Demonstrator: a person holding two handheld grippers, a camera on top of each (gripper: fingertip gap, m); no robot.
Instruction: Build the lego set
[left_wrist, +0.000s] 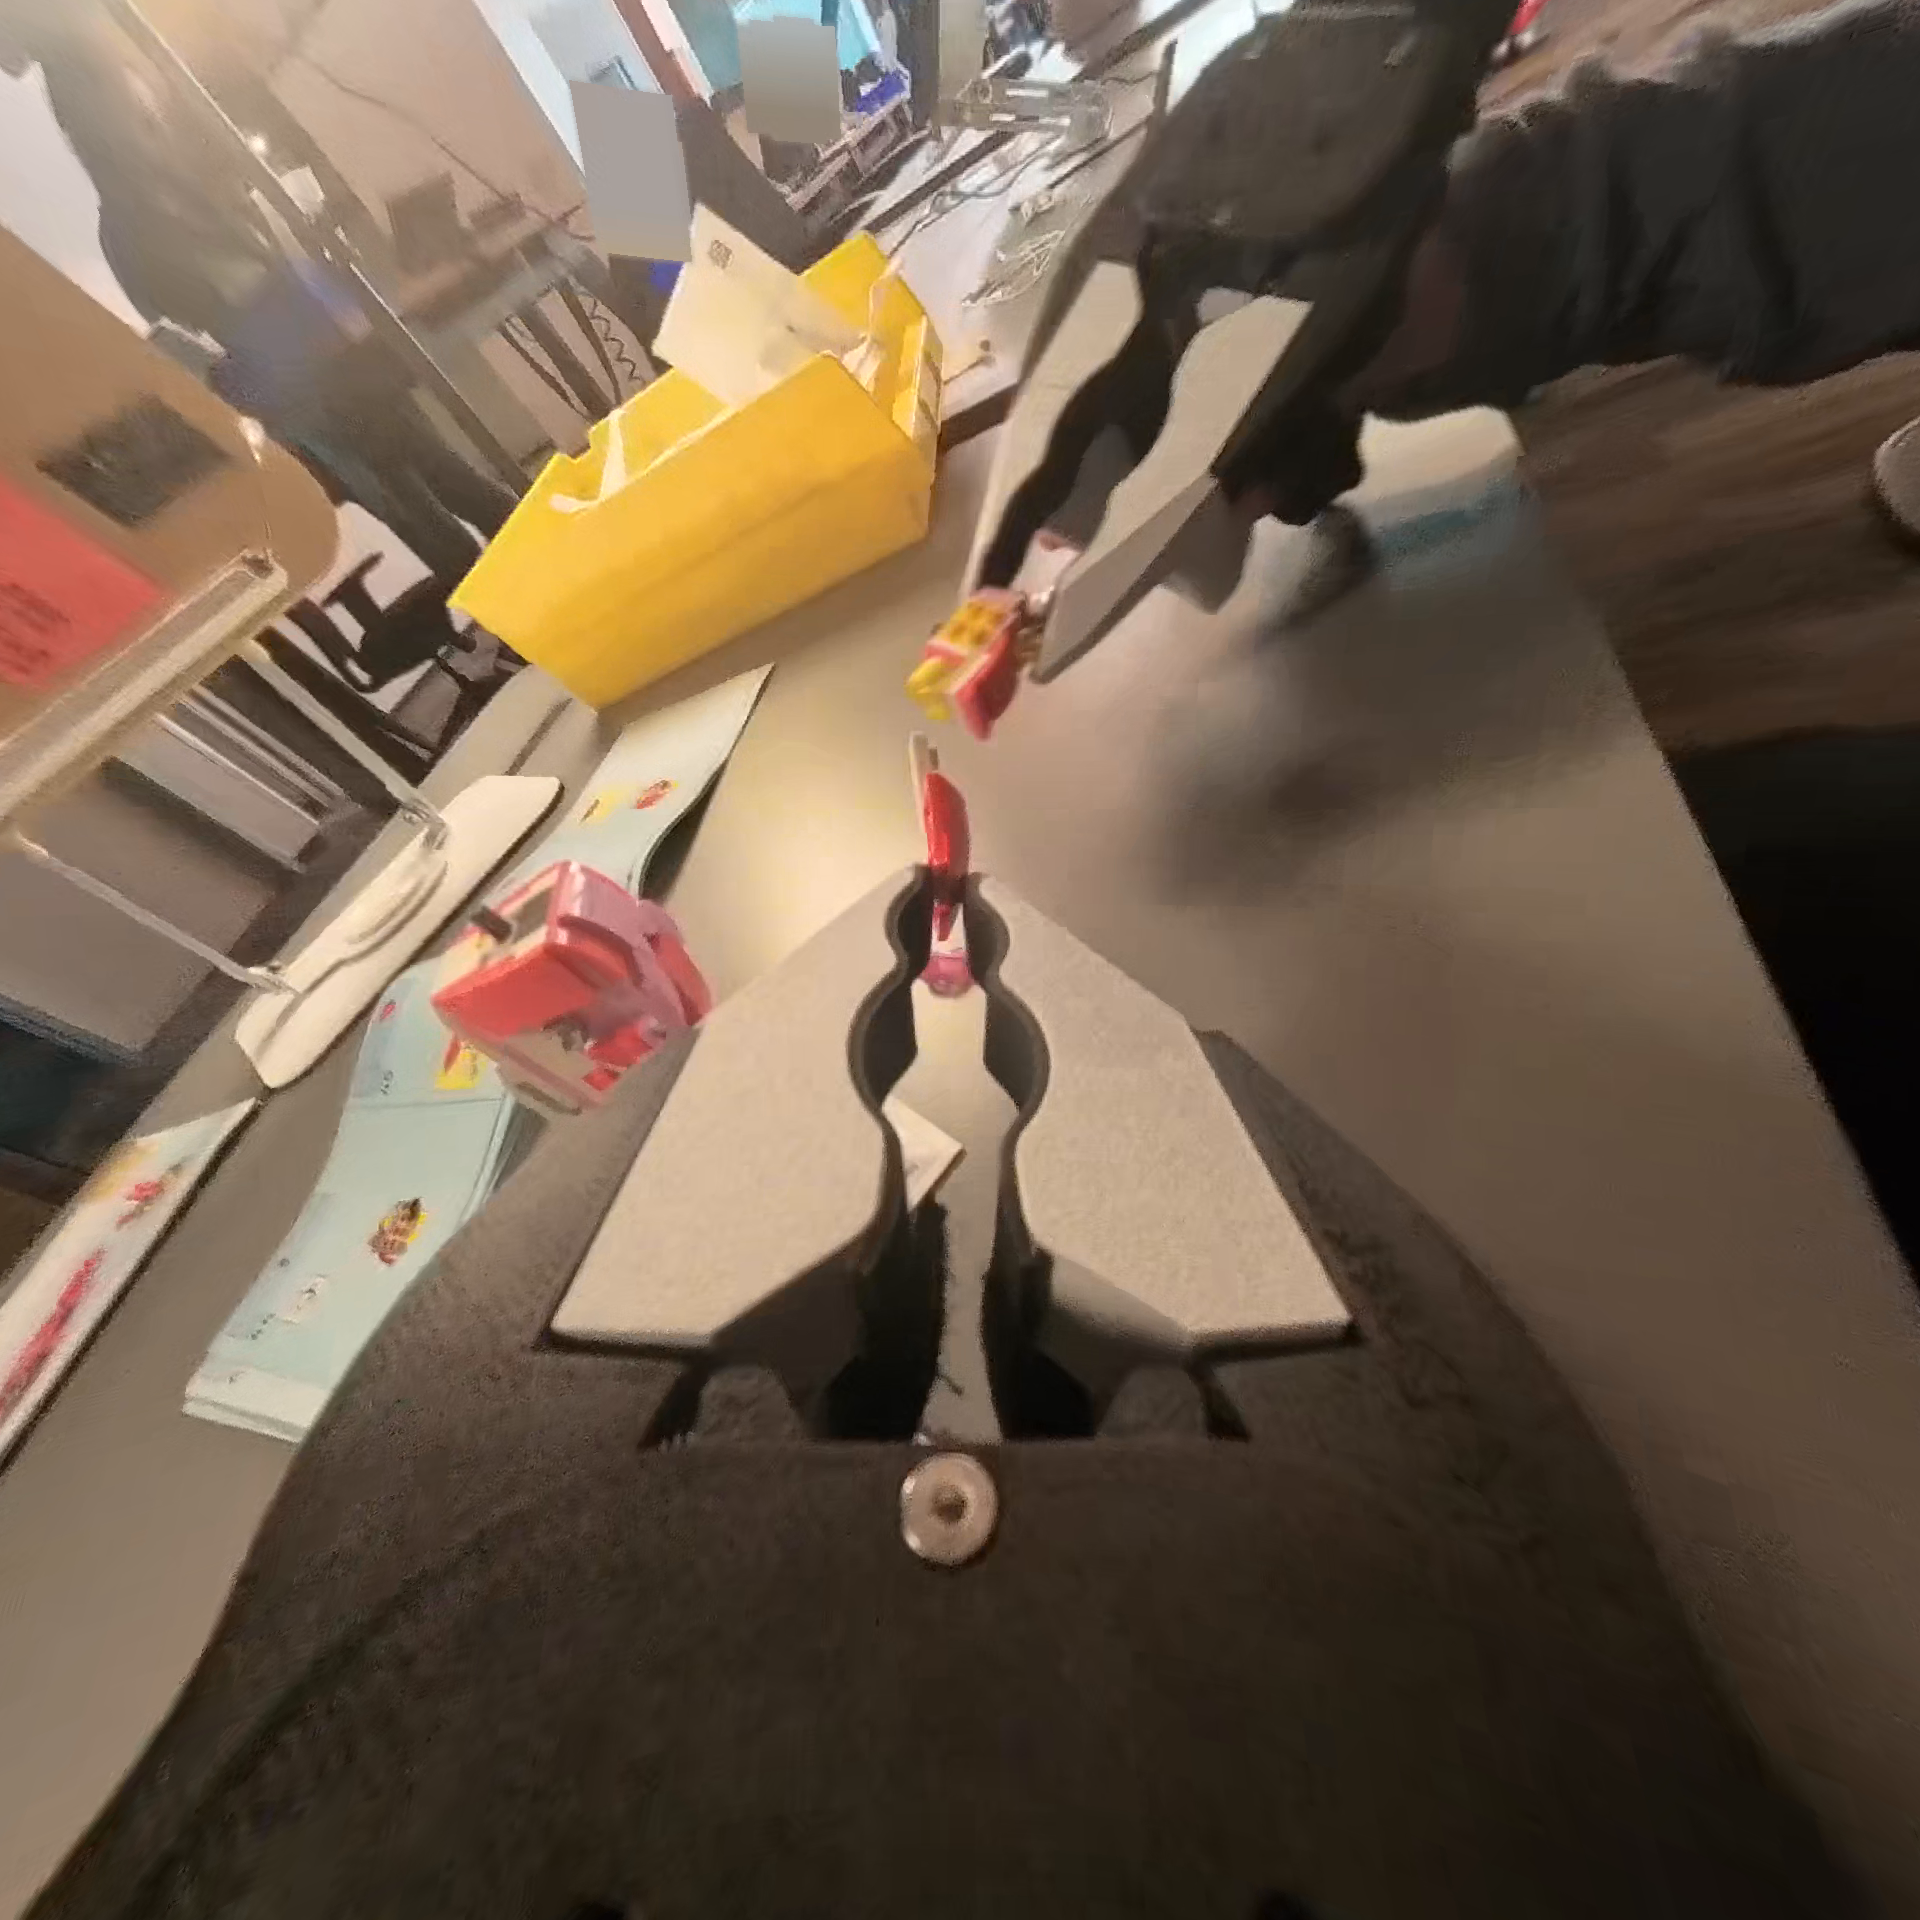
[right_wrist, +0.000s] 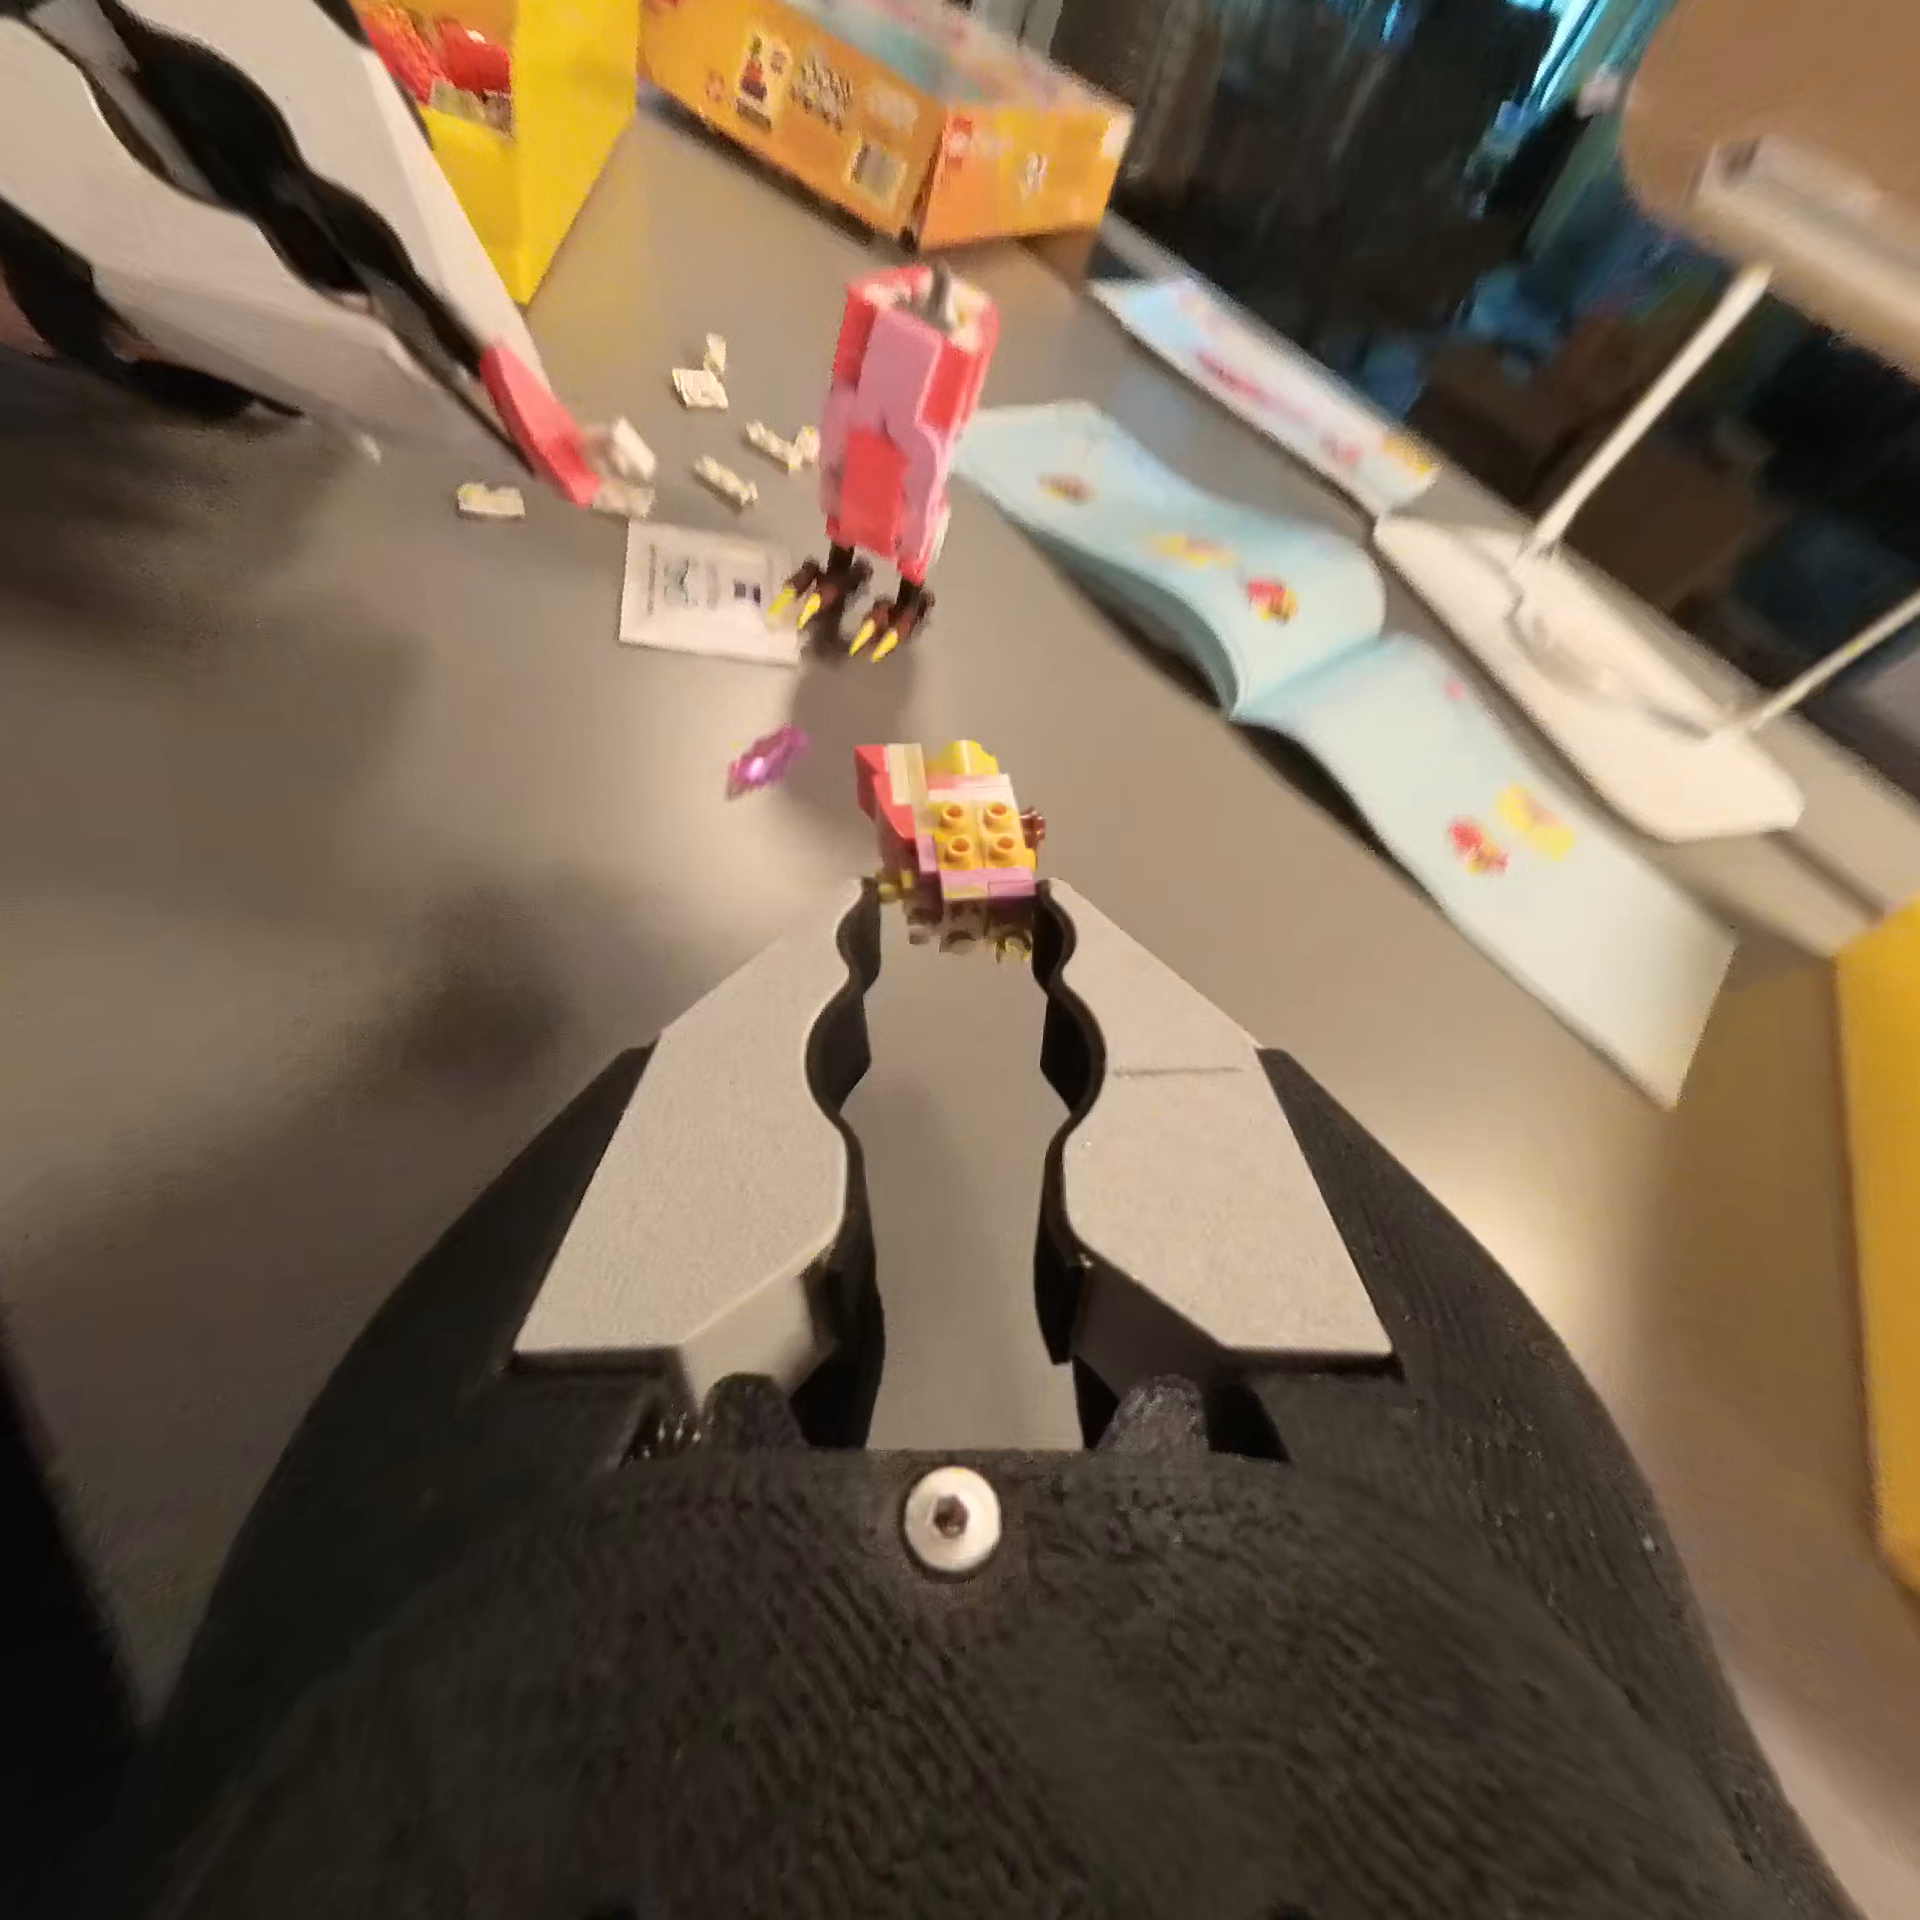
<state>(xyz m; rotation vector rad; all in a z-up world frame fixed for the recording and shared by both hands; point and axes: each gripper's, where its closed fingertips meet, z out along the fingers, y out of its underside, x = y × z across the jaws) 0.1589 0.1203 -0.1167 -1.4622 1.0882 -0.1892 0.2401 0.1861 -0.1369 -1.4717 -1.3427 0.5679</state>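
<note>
My left gripper (left_wrist: 945, 883) is shut on a thin red and white brick piece (left_wrist: 943, 821) that sticks out past its fingertips. It also shows at the top left of the right wrist view, with the red piece (right_wrist: 538, 431) at its tip. My right gripper (right_wrist: 951, 894) is shut on a small yellow, pink and red brick assembly (right_wrist: 961, 821). In the left wrist view the right gripper (left_wrist: 1023, 597) holds this assembly (left_wrist: 971, 655) above the grey table (left_wrist: 1299, 935), just beyond the red piece. A red and pink brick body with clawed feet (right_wrist: 894, 416) stands behind; it also shows in the left wrist view (left_wrist: 571, 987).
Near the body lie a small purple piece (right_wrist: 764, 758), a white card (right_wrist: 707, 587) and several white pieces (right_wrist: 717, 436). An open light-blue booklet (right_wrist: 1247, 582) and a white lamp base (right_wrist: 1590, 675) are on the right. A yellow bin (left_wrist: 717, 499) and coloured boxes (right_wrist: 883, 135) stand at the back. The tips of one gripper are about 11 centimetres away from the tips of the other.
</note>
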